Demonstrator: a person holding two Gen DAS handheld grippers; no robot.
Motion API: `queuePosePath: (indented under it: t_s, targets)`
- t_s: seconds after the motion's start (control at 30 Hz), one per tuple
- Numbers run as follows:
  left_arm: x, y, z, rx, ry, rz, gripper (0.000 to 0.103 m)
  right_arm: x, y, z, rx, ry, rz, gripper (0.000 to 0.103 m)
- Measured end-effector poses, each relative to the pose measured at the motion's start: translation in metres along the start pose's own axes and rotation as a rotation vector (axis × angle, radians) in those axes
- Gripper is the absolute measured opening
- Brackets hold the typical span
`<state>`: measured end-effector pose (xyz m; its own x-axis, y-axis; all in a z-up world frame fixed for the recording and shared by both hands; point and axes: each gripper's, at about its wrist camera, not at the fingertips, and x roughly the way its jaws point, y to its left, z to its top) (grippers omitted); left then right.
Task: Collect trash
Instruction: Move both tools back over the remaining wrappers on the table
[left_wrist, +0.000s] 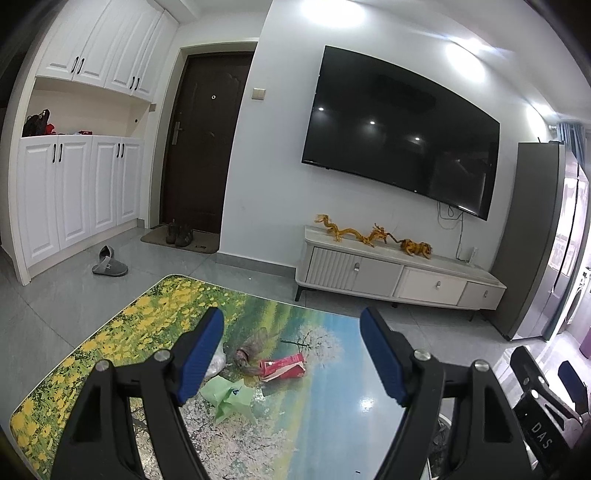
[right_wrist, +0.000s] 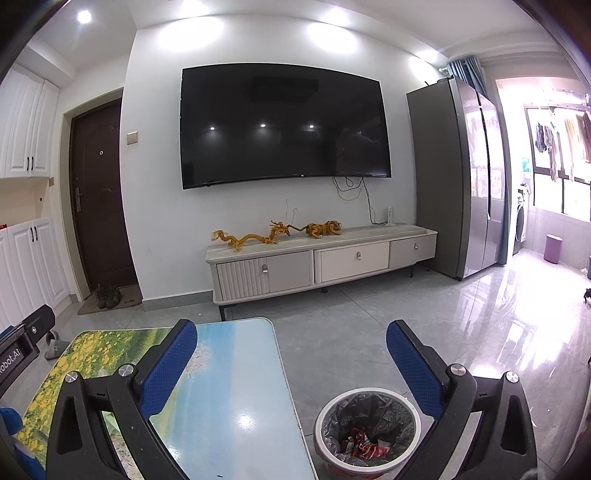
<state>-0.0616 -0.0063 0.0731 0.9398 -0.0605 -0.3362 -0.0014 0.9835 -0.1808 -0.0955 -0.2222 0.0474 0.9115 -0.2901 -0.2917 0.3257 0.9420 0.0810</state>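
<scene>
My left gripper (left_wrist: 291, 354) and right gripper (right_wrist: 291, 363) both gape empty; wrappers already line the bin (right_wrist: 369, 397) beside the table (left_wrist: 332, 406), while a red packet (left_wrist: 284, 367), green paper (left_wrist: 227, 397) and hair clump (left_wrist: 247, 356) remain on it.

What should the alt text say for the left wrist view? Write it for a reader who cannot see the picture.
The open left gripper hangs above a table with a landscape-print top, where a red wrapper, a green crumpled paper and a brownish clump lie together. Behind are a wall-mounted TV, a low cabinet, and a dark door.
</scene>
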Motion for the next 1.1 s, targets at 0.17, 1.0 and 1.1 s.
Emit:
queuePosePath:
  t_s: [0.17,1.0,1.1]
  targets:
    - [0.005,-0.003,-0.003,0.001,0.009,-0.002,0.075,0.003,-0.001,-0.002,0.004,0.009,-0.004,0.103]
    - [0.056,-0.028,-0.041,0.142,0.146,-0.05,0.075,0.038,-0.014,-0.019,0.016,0.091,-0.052,0.103]
    - [0.063,-0.037,-0.05,0.179,0.163,-0.072,0.075,0.042,-0.017,-0.024,0.018,0.102,-0.055,0.103]
